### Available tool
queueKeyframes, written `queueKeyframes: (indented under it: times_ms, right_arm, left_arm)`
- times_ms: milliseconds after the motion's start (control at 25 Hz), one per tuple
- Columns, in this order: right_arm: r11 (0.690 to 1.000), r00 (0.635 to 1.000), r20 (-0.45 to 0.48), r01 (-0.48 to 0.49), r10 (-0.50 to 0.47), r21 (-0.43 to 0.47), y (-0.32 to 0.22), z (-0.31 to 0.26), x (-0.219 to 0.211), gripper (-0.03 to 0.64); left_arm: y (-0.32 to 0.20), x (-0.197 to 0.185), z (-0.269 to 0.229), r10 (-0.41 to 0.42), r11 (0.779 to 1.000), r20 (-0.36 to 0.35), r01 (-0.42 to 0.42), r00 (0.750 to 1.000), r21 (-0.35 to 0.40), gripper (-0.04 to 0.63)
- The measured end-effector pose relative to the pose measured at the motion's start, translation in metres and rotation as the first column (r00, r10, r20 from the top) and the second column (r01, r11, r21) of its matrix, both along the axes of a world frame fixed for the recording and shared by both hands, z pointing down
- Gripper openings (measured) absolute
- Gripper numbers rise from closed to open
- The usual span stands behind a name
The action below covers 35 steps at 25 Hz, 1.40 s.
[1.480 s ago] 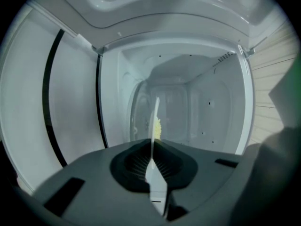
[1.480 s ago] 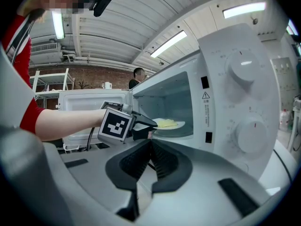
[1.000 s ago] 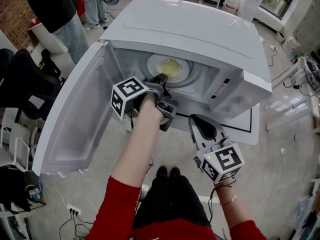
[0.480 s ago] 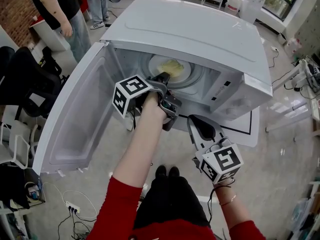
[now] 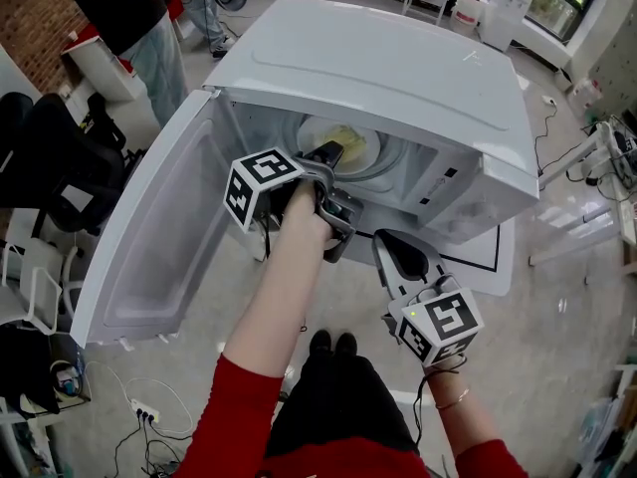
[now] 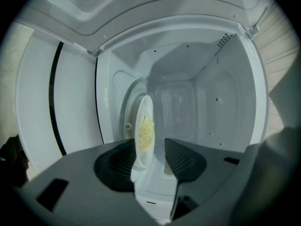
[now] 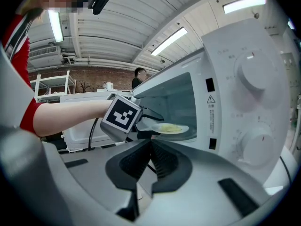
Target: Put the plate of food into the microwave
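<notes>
The white microwave [image 5: 398, 78] stands with its door [image 5: 159, 227] swung open to the left. Inside, a white plate [image 5: 343, 139] of yellowish food rests on the glass turntable [image 5: 390, 155]. My left gripper [image 5: 326, 155] reaches into the cavity at the plate's near rim. In the left gripper view the plate [image 6: 145, 131] still sits between the jaws of the left gripper [image 6: 150, 143], which are opening, with a gap showing beside the rim. My right gripper [image 5: 398, 252] hangs in front of the microwave, below its control panel. In its own view the right gripper [image 7: 150, 147] is shut and empty.
The microwave's two dials [image 7: 254, 74] are on its right front. A person [image 5: 129, 8] stands at the top left beside a white stand. Black chairs [image 5: 50, 177] and floor cables [image 5: 149, 421] lie to the left. A white sheet with a black line [image 5: 488, 257] lies under the microwave.
The left gripper's jaws have parted from the plate's rim, and the plate stays on the turntable. The right gripper has held still. The person at the top left has shifted.
</notes>
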State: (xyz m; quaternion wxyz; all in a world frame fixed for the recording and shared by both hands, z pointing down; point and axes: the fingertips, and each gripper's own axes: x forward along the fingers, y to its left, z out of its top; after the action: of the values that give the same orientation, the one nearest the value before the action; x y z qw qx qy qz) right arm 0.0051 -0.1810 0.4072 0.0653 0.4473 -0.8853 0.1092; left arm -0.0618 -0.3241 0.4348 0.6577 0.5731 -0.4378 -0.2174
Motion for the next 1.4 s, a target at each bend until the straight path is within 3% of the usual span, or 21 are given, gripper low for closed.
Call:
queueKeyframes:
  times_ms: [560,840,1080,1400]
  right_arm:
    - [0.999,1.000,0.004,-0.003,0.004,-0.041,-0.007,-0.005,0.003,0.014]
    - [0.999,1.000,0.000,-0.004,0.005,-0.053,-0.012,-0.005,0.002,0.015]
    - [0.999,1.000,0.005,-0.004,0.004,-0.053,-0.013,-0.007,-0.003,0.015]
    - [0.998,1.000,-0.003,-0.013,0.013,-0.057,-0.013,-0.003,-0.002,0.014]
  left_arm:
    - [0.000,-0.002,0.001,0.021,0.998,0.046,-0.019,0.999,-0.054,0.233]
    - [-0.011,-0.007,-0.002,0.029,0.999,0.173,-0.022,0.984,-0.043,0.238]
    - [-0.013,-0.009,-0.003,0.061,0.998,0.343,-0.069,0.937,0.008,0.238]
    - [-0.012,-0.008,-0.003,0.082,0.978,0.525,-0.169,0.847,0.121,0.236]
